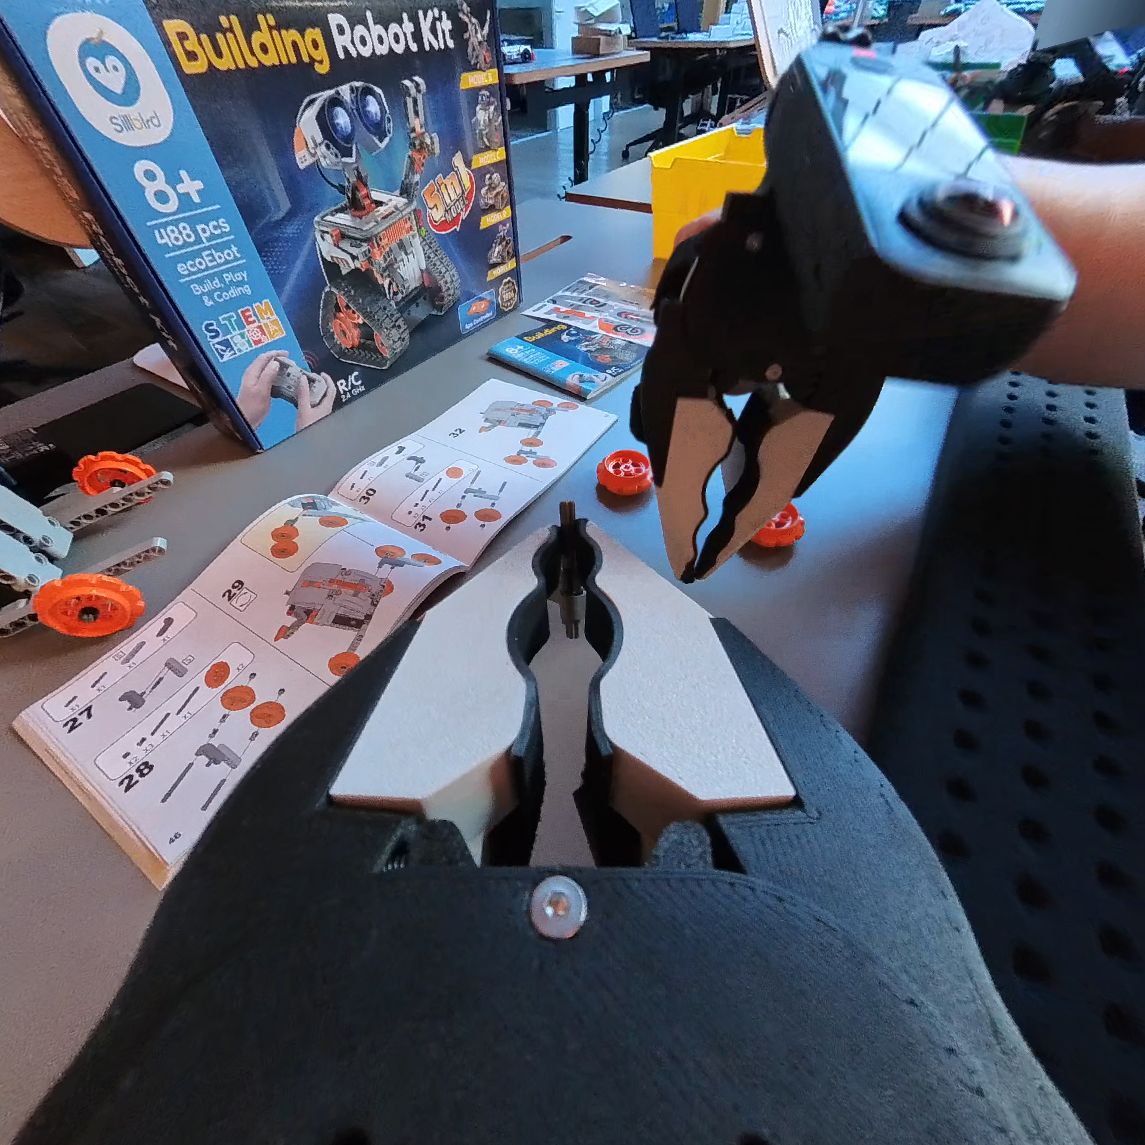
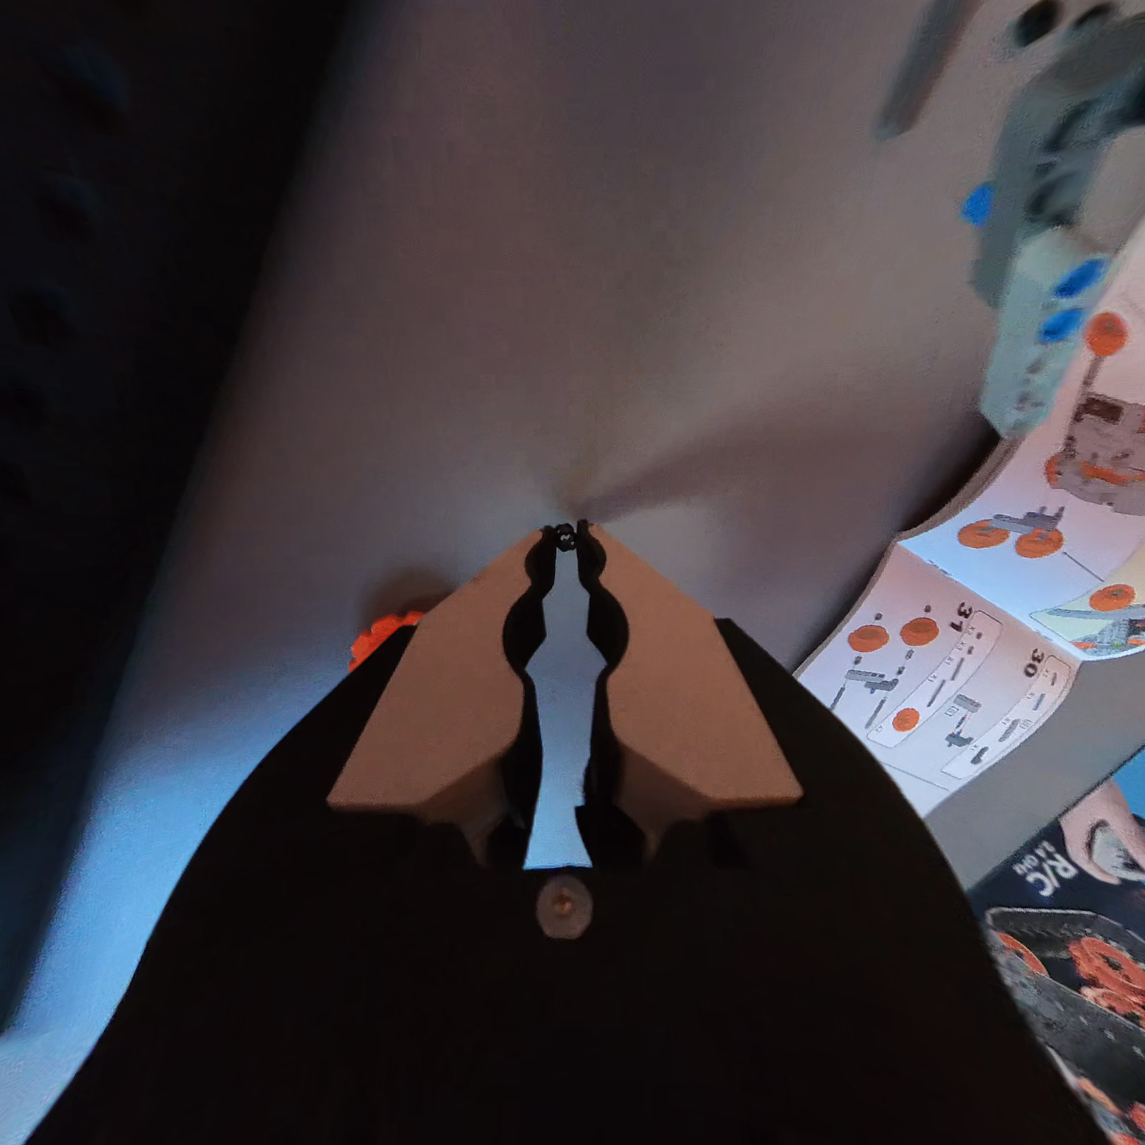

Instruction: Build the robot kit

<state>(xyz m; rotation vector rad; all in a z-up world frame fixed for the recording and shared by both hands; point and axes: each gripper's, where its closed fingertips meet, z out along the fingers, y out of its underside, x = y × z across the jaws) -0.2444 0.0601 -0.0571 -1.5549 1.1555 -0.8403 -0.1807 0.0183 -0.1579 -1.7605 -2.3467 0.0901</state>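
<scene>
Pinching a dark axle with a grey bush (image 1: 569, 576) between its fingertips, the left hand-held gripper (image 1: 567, 533) hovers over the grey desk (image 1: 774, 632). The right hand-held gripper (image 2: 565, 538) points down, nearly closed on a tiny black piece (image 2: 564, 536) at its very tips. Just beside it lie two orange wheels (image 1: 624, 472), with the open instruction booklet (image 1: 297, 607) near. Judged risk: the tip hold is slight, so either small part could twist free and roll off.
</scene>
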